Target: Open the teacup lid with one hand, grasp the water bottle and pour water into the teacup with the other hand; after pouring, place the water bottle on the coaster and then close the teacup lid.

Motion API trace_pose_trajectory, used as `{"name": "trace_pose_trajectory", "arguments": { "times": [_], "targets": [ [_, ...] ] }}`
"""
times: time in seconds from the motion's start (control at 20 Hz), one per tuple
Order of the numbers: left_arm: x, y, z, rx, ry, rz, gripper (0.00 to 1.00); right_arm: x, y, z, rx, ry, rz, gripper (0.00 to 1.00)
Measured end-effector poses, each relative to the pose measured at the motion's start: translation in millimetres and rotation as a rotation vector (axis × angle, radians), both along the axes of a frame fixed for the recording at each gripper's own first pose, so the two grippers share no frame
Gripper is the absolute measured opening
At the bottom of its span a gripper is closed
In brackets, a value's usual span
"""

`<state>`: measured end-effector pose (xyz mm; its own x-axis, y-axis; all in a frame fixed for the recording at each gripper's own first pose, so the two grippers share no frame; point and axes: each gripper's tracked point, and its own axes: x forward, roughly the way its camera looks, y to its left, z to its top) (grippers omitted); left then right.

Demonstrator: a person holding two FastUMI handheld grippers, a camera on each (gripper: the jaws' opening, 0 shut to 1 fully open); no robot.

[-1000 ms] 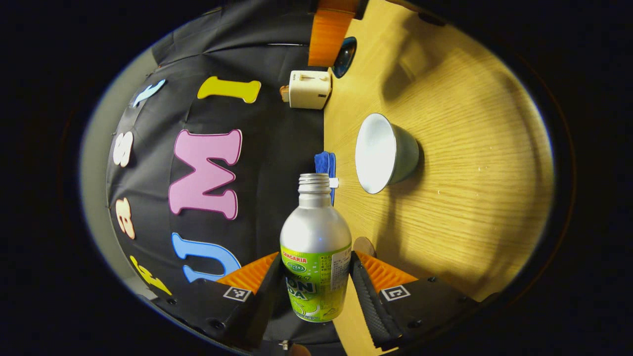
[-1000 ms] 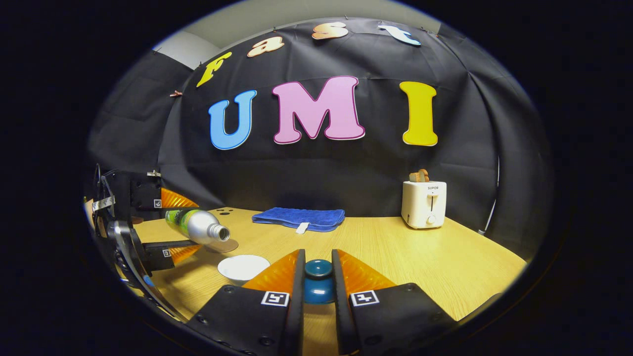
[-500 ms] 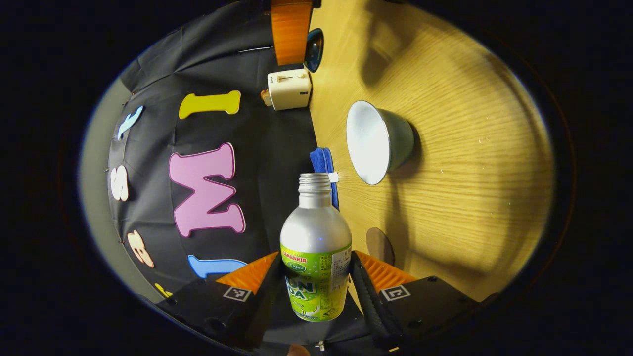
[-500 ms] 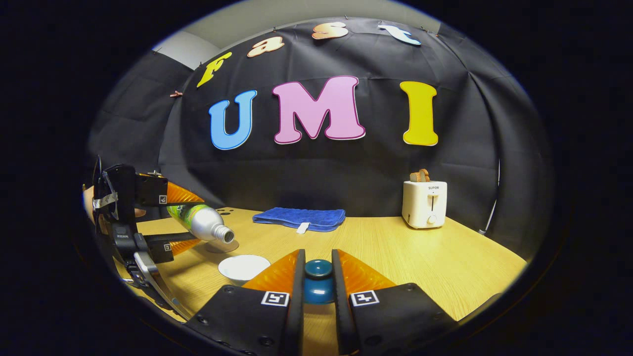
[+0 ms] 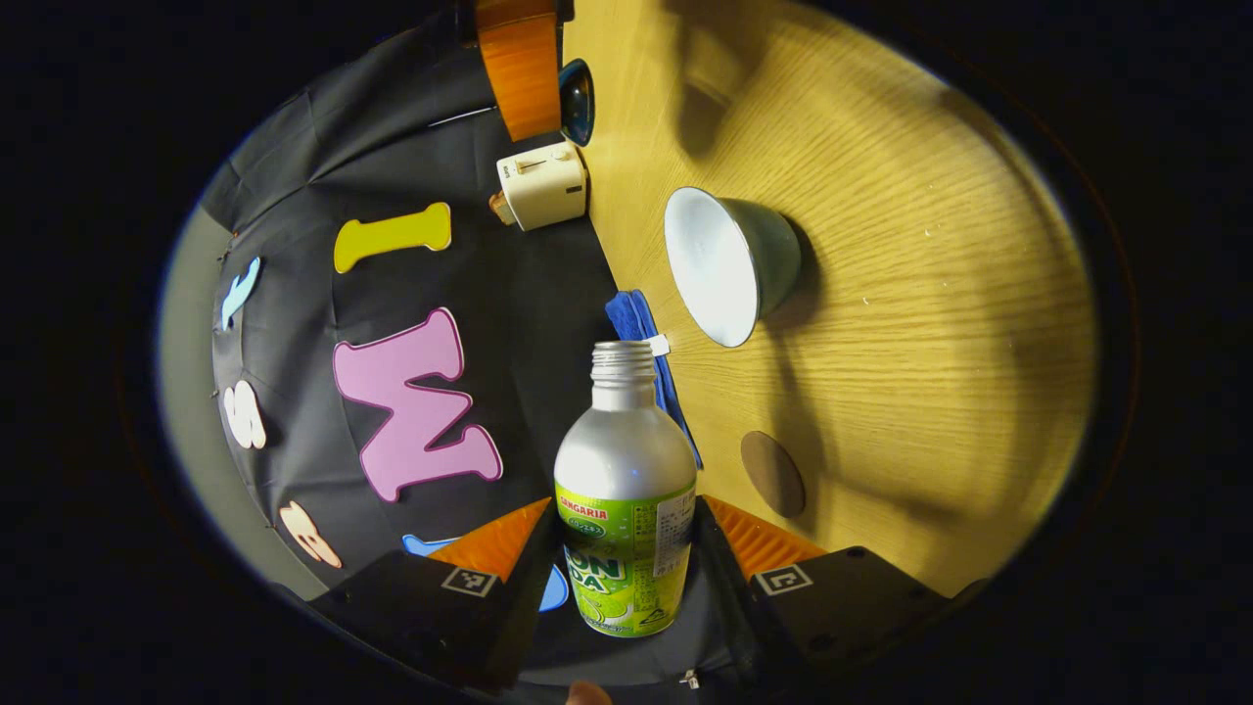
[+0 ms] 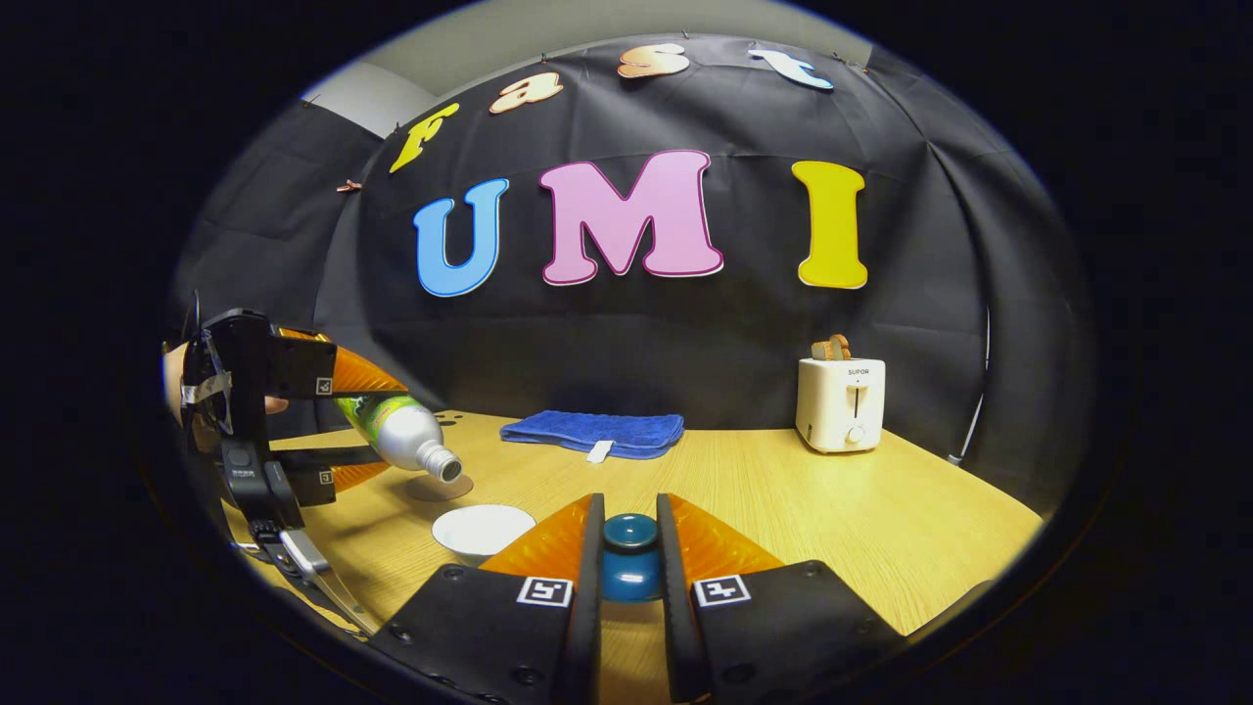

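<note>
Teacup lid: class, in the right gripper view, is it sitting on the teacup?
No. The right gripper holds the teacup lid between its fingers, apart from the open teacup on the table.

The water bottle [image 5: 624,490] is bare silver metal above a lime-green label with white and red print, and the teacup [image 5: 729,264] is white inside with a grey-green outer wall, its lid [image 6: 629,558] a deep teal blue. The table [image 5: 881,323] is pale yellow wood with fine grain lines, the coaster [image 5: 772,474] on it a flat brown. A royal-blue towel [image 6: 591,432] carries a small white tag, and the toaster [image 6: 839,402] is cream-white.
</note>
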<state>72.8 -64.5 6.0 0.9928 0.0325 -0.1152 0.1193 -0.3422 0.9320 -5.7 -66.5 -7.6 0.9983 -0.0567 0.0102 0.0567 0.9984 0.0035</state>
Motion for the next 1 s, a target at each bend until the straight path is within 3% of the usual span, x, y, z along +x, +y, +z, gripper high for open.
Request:
{"name": "trace_pose_trajectory", "arguments": {
  "times": [0.7, 1.0],
  "targets": [
    [2.6, -10.1, 23.0, 0.206, -0.054, -0.039, 0.81, 0.7, -0.1, -0.7, 0.0, -0.001, 0.001, 0.3],
    [4.8, -16.1, 42.0, 0.353, -0.089, -0.072, 0.82, 0.6, -0.5, -0.4, 0.0, -0.001, 0.001, 0.3]
  ]
}}
